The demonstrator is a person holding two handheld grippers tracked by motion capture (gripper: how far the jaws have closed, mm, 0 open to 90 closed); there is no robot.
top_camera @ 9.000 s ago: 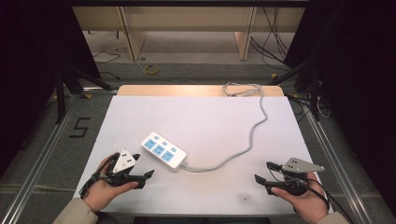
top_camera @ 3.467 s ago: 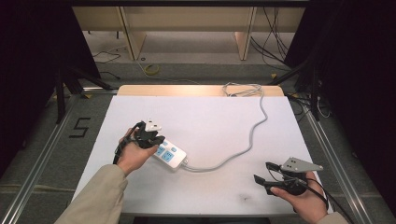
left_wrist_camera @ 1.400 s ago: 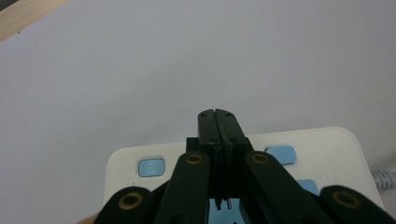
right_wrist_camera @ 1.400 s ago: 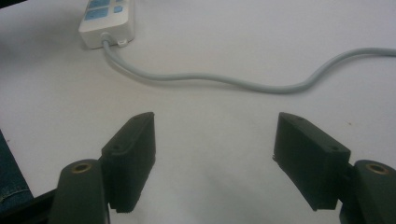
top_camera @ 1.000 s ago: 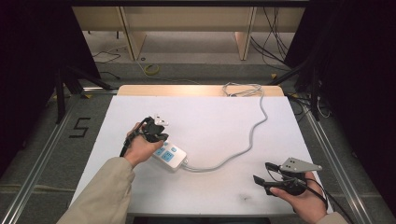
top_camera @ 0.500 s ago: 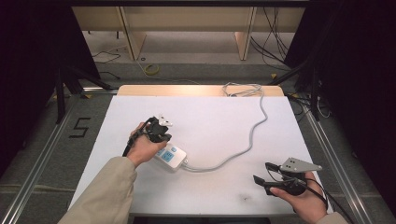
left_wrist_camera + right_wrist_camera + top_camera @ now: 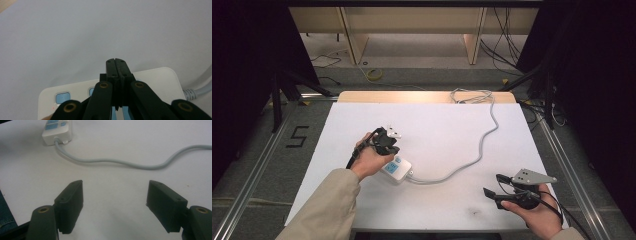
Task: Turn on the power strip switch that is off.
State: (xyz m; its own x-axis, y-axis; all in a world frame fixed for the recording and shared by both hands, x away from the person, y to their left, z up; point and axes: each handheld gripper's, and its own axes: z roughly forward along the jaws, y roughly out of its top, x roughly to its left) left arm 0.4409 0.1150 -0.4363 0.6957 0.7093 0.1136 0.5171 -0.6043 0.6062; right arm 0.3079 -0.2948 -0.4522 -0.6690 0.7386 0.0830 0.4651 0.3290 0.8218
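From the high view, your left tongs (image 7: 387,141) sit over the far end of the white power strip (image 7: 397,169), which lies left of the middle of the white bench (image 7: 452,125). Its grey cable (image 7: 472,157) snakes across the bench to the far edge. Your right tongs (image 7: 499,186) rest in your hand near the bench's near right corner, well apart from the strip, jaws spread and holding nothing.

In the left gripper view, your left tongs (image 7: 117,65) are fully closed, the two black jaws pressed flat against each other with nothing between them. Their tips hang over the power strip (image 7: 155,80), whose blue switches (image 7: 62,97) show beside the jaws. Whether the tips touch the strip you cannot tell.

In the right gripper view, your right tongs (image 7: 114,205) stand wide open over bare bench (image 7: 112,180). The power strip (image 7: 56,131) lies at the upper left, and its cable (image 7: 120,163) curves away to the right.
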